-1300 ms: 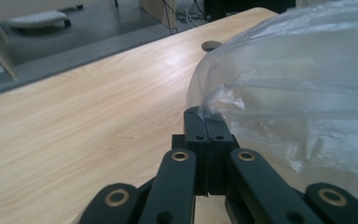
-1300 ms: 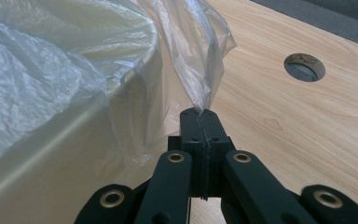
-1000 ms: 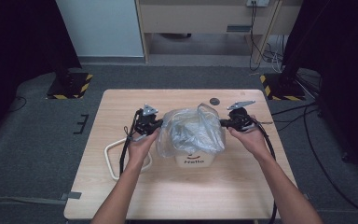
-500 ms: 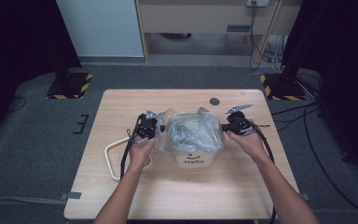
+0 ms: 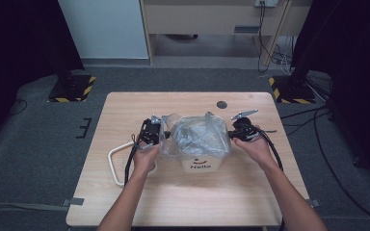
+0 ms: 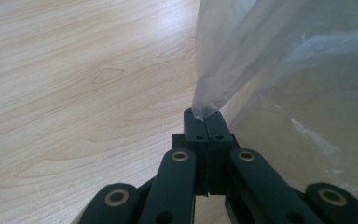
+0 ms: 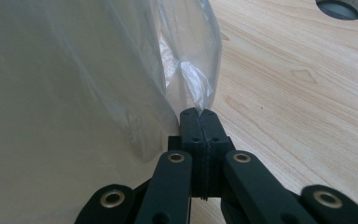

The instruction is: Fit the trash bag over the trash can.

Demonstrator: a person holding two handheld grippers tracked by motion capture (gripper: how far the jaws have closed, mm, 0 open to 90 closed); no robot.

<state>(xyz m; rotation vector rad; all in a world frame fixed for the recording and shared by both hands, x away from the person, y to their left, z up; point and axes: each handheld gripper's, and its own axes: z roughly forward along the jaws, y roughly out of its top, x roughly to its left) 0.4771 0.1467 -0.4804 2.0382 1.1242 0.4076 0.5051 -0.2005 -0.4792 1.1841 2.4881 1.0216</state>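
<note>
left gripper (image 5: pixel 160 132) and right gripper (image 5: pixel 230 134) each pinching bag (image 5: pixel 198 136) edge at frame centre, likely spreading it over bin (image 5: pixel 201 163).

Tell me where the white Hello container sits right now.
In the high view, the white container stands near the table's middle, under the clear plastic bag, between the left gripper and right gripper.

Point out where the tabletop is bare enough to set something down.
Free: the near strip of the table in front of the white bin, and the far strip behind the clear plastic bag, bar the round hole. Crowded: the middle, with both grippers and the white loop handle at left.
</note>
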